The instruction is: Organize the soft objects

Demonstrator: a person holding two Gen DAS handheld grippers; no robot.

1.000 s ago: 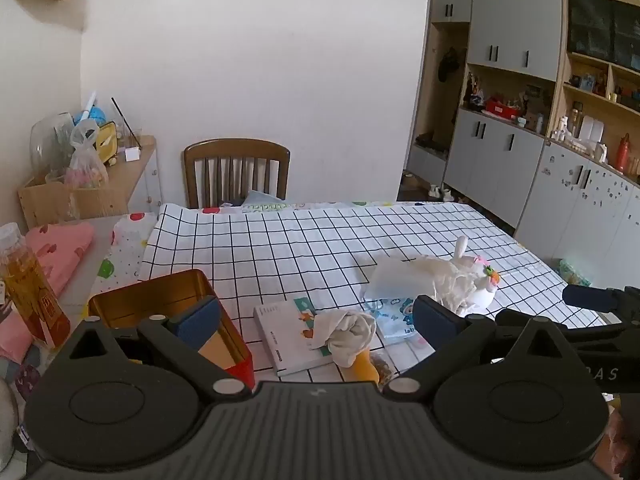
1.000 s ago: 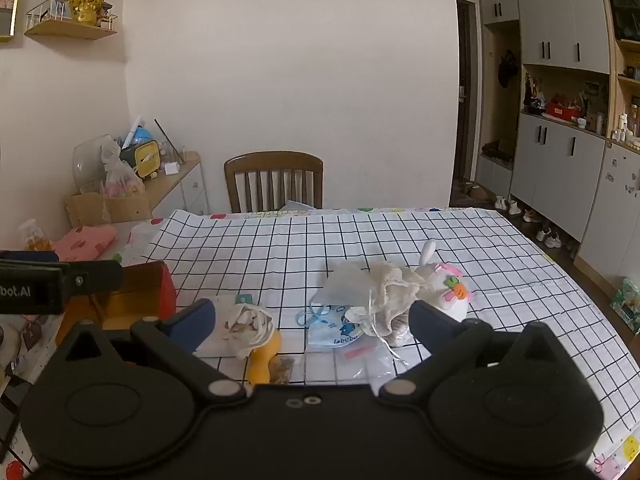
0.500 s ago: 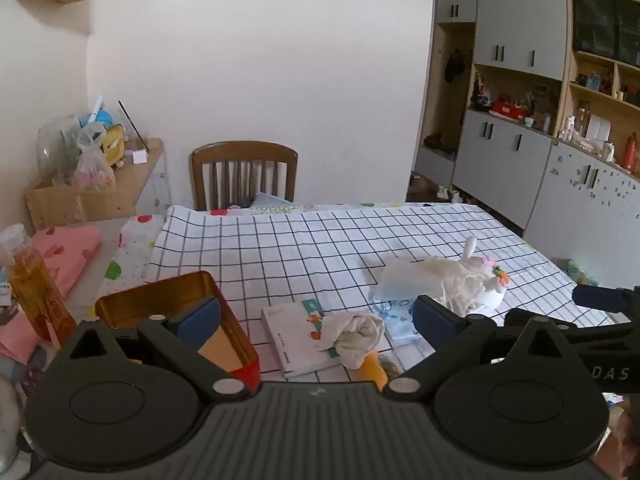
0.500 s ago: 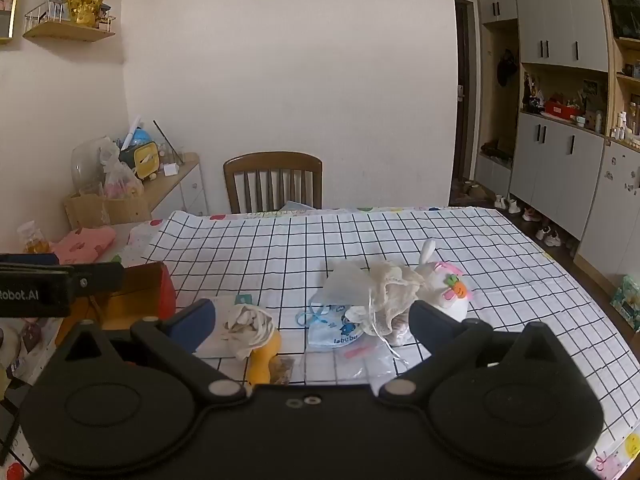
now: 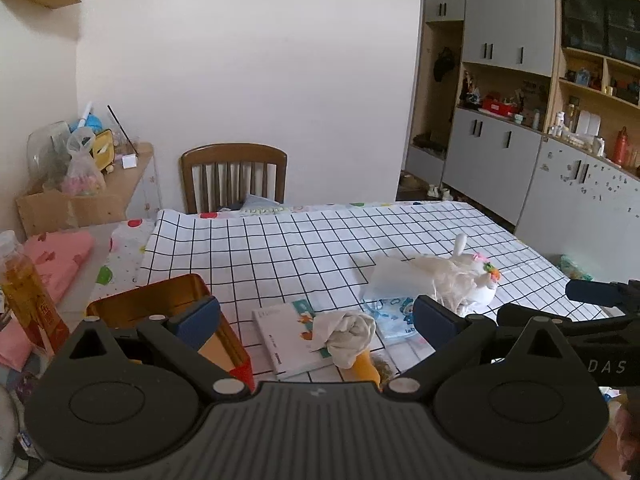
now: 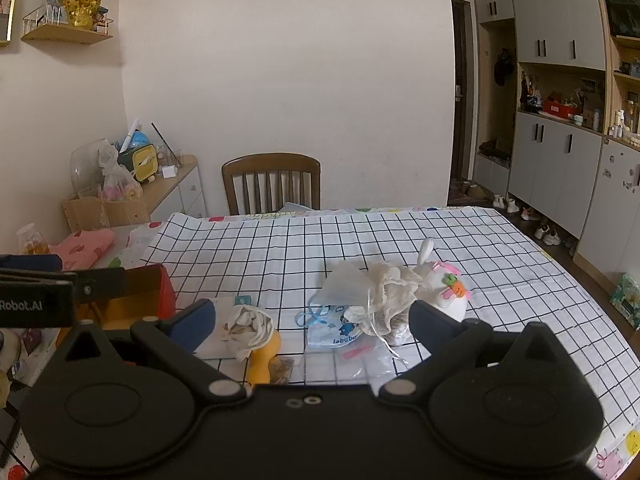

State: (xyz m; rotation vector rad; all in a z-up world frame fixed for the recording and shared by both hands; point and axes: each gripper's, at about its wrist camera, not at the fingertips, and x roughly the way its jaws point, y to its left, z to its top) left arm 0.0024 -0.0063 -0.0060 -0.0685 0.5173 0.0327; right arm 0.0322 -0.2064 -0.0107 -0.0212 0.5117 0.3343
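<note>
Soft objects lie clustered near my edge of the black-grid white tablecloth (image 6: 400, 240): a crumpled off-white cloth (image 5: 348, 332) draped partly over a yellow plastic toy (image 6: 264, 356) and a thin white booklet (image 5: 288, 332), a blue-printed child's mask (image 6: 332, 328), a cream mesh drawstring pouch (image 6: 388, 296), and a white plush rabbit with an orange flower (image 6: 444, 288). I hold my left gripper (image 5: 316, 320) and right gripper (image 6: 310, 322) above them, both with jaws wide apart and nothing between the pads, presumably so I can pick a target. An open gold-lined tin box with a red side (image 5: 160, 300) sits to the left, probably the bin they belong in.
</note>
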